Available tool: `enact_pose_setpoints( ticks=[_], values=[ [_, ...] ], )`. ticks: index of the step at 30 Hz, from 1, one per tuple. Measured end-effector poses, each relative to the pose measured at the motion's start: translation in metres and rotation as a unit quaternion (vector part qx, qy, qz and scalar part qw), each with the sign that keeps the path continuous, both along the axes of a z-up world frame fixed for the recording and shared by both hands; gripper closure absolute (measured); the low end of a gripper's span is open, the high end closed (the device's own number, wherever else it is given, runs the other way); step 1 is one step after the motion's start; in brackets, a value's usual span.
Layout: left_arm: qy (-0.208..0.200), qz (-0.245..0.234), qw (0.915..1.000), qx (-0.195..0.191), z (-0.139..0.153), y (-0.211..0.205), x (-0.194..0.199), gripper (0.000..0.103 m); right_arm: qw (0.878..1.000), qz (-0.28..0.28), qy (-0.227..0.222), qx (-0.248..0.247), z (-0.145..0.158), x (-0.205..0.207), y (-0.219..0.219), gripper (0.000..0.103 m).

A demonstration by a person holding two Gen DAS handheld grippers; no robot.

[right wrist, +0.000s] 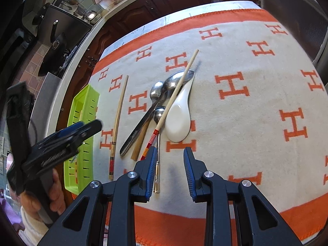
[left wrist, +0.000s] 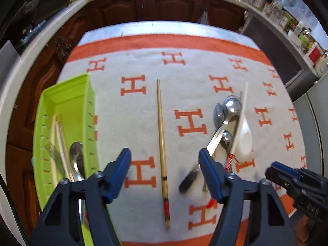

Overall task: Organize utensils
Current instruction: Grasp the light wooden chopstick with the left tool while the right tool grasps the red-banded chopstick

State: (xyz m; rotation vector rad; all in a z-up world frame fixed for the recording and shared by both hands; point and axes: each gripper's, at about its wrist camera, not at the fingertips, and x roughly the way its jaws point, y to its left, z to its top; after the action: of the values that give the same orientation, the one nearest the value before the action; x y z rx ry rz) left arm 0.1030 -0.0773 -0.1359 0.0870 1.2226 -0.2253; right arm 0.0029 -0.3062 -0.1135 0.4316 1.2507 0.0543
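Both grippers poised over loose utensils on the bench

Left gripper point(left wrist: 165, 174), jaws wide and empty, straddles the lone chopstick point(left wrist: 162, 149): centre it, close low on the shaft. Right gripper point(right wrist: 170, 172), jaws narrower and empty, hangs near the spoon pile point(right wrist: 164, 94). Green tray point(left wrist: 67, 106) lies far left, partly filled.

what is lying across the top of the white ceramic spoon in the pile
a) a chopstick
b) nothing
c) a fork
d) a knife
a: in the right wrist view a chopstick with a red-striped end runs diagonally over the handle of the white ceramic spoon and the metal spoons beside it.
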Motion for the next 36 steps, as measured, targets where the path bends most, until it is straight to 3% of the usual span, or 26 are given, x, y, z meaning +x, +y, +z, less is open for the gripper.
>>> enact_pose_setpoints(
  ticks=[3,10,12,15,17,18,19,20,27,36],
  values=[
    [0.021,0.007,0.9997,0.007,-0.018,-0.001,0.012,0.048,1.0,0.001,0.003,0.008,-0.007,0.003,-0.005,0.076],
    [0.067,0.014,0.9973,0.025,-0.049,-0.005,0.025,0.048,1.0,0.003,0.01,0.024,-0.022,0.013,-0.011,0.076],
    [0.058,0.0,0.9972,0.046,-0.052,-0.012,0.022,0.048,1.0,0.005,0.009,0.028,-0.025,0.016,-0.011,0.076],
    [0.055,-0.002,0.9976,0.042,-0.053,-0.013,0.022,0.049,0.999,0.006,0.004,0.042,-0.027,0.019,-0.011,0.076],
    [0.048,-0.002,0.9981,0.038,-0.053,-0.012,0.022,0.057,0.999,0.008,-0.002,0.054,-0.028,0.021,-0.009,0.076],
    [0.044,-0.002,0.9984,0.036,-0.052,-0.011,0.021,0.07,0.998,0.01,-0.007,0.061,-0.029,0.022,-0.008,0.076],
    [0.039,0.0,0.9987,0.033,-0.051,-0.01,0.021,0.091,0.997,0.013,-0.012,0.069,-0.029,0.024,-0.006,0.076],
    [0.042,0.003,0.9988,0.023,-0.05,-0.008,0.021,0.098,0.997,0.016,-0.016,0.075,-0.029,0.025,-0.004,0.076],
    [0.059,0.03,0.9975,-0.025,-0.045,0.011,0.023,0.099,0.992,0.022,-0.009,0.121,-0.047,0.036,0.013,0.076],
    [0.025,0.019,0.9986,-0.042,-0.011,0.015,-0.005,0.099,0.996,-0.004,0.002,0.085,-0.065,0.054,0.029,0.079]
  ],
)
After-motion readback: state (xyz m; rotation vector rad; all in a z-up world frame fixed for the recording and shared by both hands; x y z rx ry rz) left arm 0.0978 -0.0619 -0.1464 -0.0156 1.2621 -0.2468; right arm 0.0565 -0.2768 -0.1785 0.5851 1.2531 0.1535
